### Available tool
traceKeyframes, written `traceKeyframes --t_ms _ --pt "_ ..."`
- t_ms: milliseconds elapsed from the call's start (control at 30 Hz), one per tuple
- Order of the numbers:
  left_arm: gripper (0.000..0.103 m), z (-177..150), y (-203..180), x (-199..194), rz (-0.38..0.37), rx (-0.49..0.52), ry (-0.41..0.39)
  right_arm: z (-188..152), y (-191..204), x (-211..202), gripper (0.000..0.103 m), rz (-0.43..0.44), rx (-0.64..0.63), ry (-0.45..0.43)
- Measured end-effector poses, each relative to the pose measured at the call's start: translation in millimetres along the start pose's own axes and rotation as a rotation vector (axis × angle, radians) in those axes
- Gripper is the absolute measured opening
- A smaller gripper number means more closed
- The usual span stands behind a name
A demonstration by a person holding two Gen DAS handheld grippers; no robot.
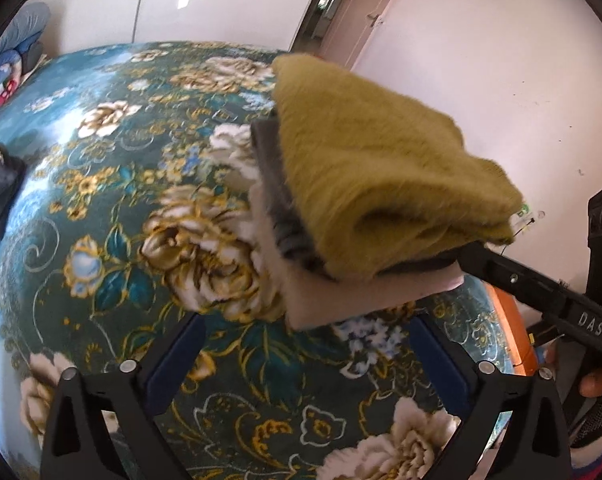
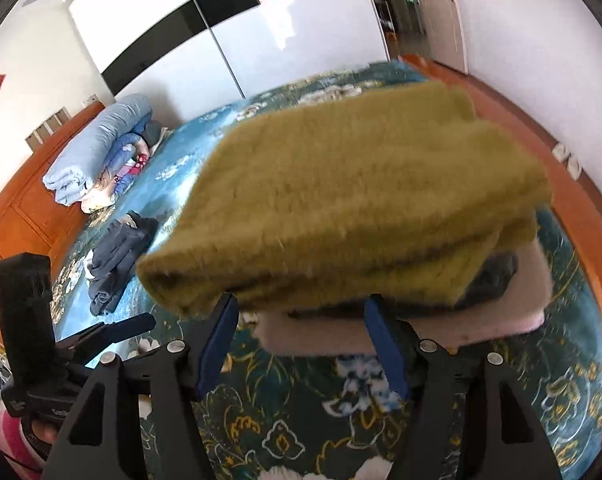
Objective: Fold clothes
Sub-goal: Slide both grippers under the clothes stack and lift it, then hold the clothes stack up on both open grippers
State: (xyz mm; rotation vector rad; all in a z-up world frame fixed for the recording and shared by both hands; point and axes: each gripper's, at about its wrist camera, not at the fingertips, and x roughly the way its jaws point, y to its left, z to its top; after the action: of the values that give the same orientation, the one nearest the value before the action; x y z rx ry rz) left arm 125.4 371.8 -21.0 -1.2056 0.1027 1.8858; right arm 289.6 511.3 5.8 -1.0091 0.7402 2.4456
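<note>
A stack of folded clothes is held above the floral bedspread (image 1: pixel 149 208): a fuzzy olive-yellow garment (image 1: pixel 373 168) on top, a grey one (image 1: pixel 273 176) under it, a pale pink one (image 1: pixel 341 300) at the bottom. The stack shows close up in the right wrist view (image 2: pixel 341 200). My right gripper (image 2: pixel 305 312) is open, its blue-padded fingers (image 2: pixel 383 340) slid under the stack's near edge; its body (image 1: pixel 533 284) reaches the stack from the right. My left gripper (image 1: pixel 309 356) is open and empty, low over the bedspread, in front of the stack.
A dark navy pile of clothes (image 2: pixel 117 264) lies on the bed's left side. Rolled blue bedding (image 2: pixel 97 152) sits by the wooden headboard (image 2: pixel 25 208). An orange wooden bed frame (image 2: pixel 573 184) runs along the right edge. A white wall and door (image 1: pixel 365 12) are beyond.
</note>
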Motion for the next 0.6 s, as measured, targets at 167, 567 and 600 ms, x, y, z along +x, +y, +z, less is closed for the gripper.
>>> traceKeyframes --t_ms 167,567,600 --pt "0.103 -5.9 6.9 2.4 -0.008 -0.038 0.002 -12.2 1.0 21.7 0.078 -0.012 -0.011 0.075" --pt "0.103 -10.1 14.3 -1.9 0.042 -0.058 -0.054 -17.0 8.3 39.9 0.098 -0.017 0.006 0.096" --pt "0.103 -10.7 15.1 -1.8 0.046 -0.059 -0.058 -16.7 8.0 40.5 0.098 -0.021 0.010 0.097"
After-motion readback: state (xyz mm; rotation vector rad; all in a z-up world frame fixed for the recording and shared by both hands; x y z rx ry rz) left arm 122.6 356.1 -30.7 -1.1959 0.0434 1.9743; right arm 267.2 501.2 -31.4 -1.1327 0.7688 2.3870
